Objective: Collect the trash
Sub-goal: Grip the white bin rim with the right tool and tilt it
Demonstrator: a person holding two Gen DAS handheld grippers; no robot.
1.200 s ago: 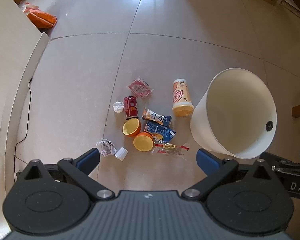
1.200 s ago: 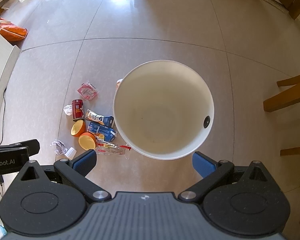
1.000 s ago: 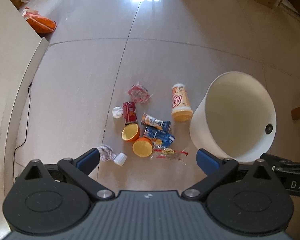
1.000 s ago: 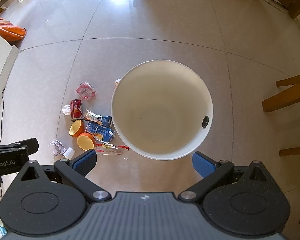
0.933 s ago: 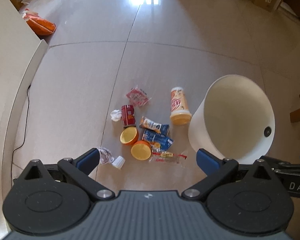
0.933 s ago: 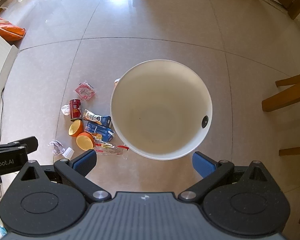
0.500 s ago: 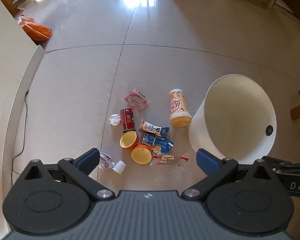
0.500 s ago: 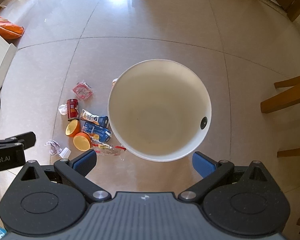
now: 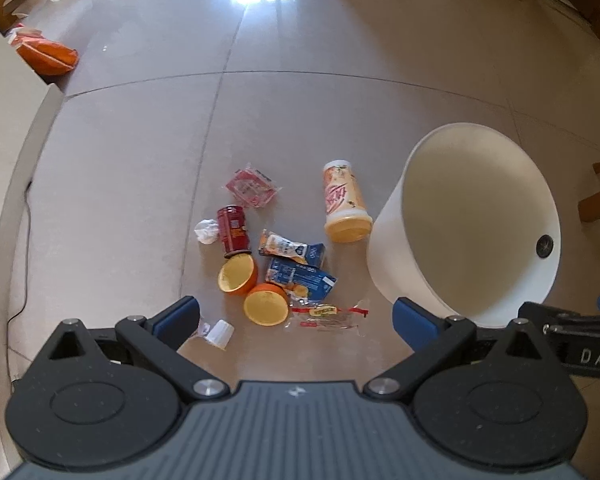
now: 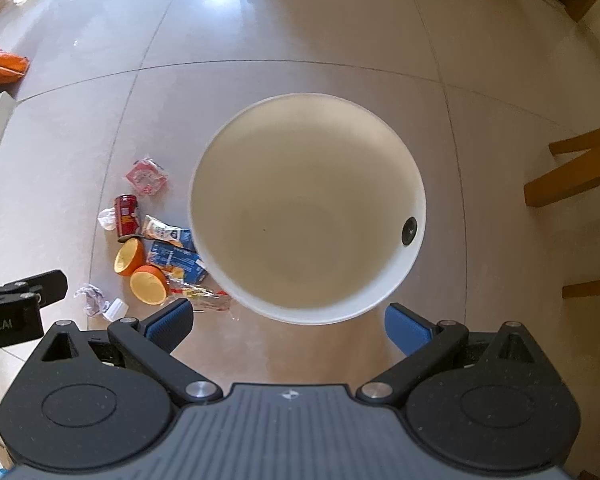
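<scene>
While both spread empty, "DAS" on the right gripper point(image 9: 588, 336), "bot.AI" on the left gripper point(image 10: 8, 312).

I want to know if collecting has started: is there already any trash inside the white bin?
No, the right wrist view looks straight into the white bin and its inside is bare, while the trash lies on the floor beside it.

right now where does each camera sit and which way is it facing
Left wrist: on the left gripper, looking down over floor trash such as the red can; its own open fingers show.
Right wrist: on the right gripper, above the white bin; open fingers show.
Both see the bin, the can and the other gripper.
</scene>
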